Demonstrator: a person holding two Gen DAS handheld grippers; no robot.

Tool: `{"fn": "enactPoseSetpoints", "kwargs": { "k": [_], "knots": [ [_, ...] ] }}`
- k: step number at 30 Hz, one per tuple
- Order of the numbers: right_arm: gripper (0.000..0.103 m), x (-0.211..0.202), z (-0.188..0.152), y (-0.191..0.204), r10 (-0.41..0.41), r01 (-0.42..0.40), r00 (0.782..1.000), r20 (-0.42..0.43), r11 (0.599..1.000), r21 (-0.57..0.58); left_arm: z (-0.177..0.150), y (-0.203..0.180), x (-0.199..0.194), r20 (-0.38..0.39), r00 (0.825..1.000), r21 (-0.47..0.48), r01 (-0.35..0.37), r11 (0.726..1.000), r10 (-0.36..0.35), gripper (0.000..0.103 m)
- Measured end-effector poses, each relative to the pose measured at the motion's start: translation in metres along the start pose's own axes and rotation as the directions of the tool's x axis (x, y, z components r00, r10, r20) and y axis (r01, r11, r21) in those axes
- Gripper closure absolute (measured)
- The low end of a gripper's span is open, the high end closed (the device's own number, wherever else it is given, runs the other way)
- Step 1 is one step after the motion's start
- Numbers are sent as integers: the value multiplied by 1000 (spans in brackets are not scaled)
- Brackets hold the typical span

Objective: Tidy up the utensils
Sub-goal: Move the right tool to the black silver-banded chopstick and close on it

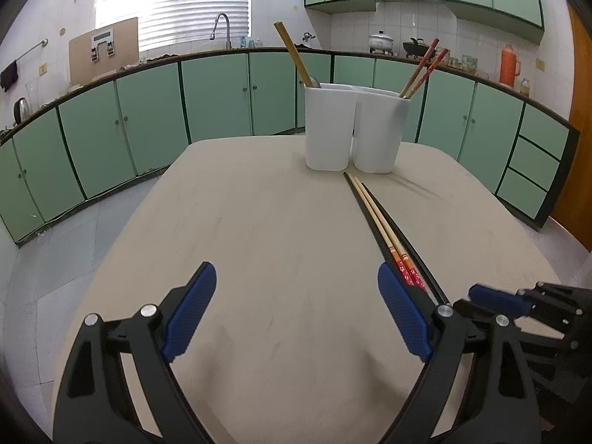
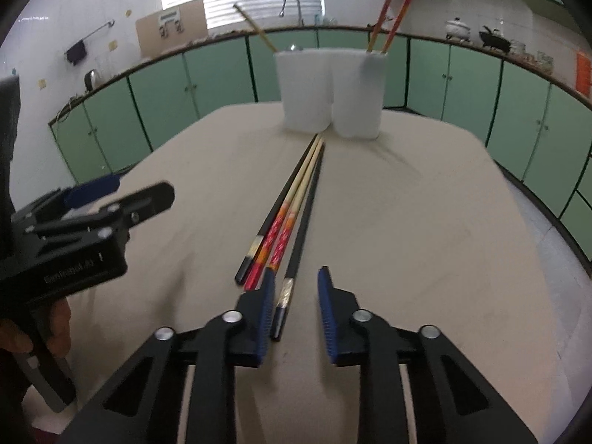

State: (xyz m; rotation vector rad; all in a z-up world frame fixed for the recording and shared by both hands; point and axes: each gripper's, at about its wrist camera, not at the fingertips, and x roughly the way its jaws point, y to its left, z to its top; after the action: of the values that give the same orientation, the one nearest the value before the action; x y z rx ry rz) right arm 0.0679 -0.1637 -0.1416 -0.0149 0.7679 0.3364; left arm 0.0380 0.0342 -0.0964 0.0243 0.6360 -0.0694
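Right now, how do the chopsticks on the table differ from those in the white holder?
The chopsticks on the table lie flat, four in a bundle, two black and two red-patterned; the chopsticks in the white holder stand leaning, a red-patterned pair only. Those on the table point toward the white holder. Both include red-patterned sticks.

You get daylight glaring through the window blinds [image 1: 174,3], blown out white; the table [image 1: 259,222] is evenly lit with soft shadows. Fisheye bends the edges; the right view smears.

Table [image 2: 407,240]: beige, bare top.
On it: white holder [image 2: 331,92] at far edge; four chopsticks [image 2: 296,207] lying before it.
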Motion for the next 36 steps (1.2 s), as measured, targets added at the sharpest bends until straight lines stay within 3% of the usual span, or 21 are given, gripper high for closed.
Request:
{"fn": "enactPoseSetpoints", "kwargs": {
  "k": [10, 18, 27, 36],
  "knots": [
    [94, 10, -2, 1, 3, -3, 999, -46, 1000, 15, 0, -3, 3, -16, 1000, 16, 10, 1000, -10, 17],
    [96, 4, -6, -12, -28, 30, 999, -42, 998, 53, -2, -10, 7, -39, 999, 30, 27, 999, -26, 18],
    [96, -9, -15, -51, -106, 112, 993, -44, 980, 167, -8, -35, 19, -122, 987, 58, 116, 991, -109, 21],
    [96, -3, -8, -57, -93, 97, 995, -33, 979, 177, -10, -54, 40, -217, 972, 100, 110, 989, -86, 28]
  ]
}}
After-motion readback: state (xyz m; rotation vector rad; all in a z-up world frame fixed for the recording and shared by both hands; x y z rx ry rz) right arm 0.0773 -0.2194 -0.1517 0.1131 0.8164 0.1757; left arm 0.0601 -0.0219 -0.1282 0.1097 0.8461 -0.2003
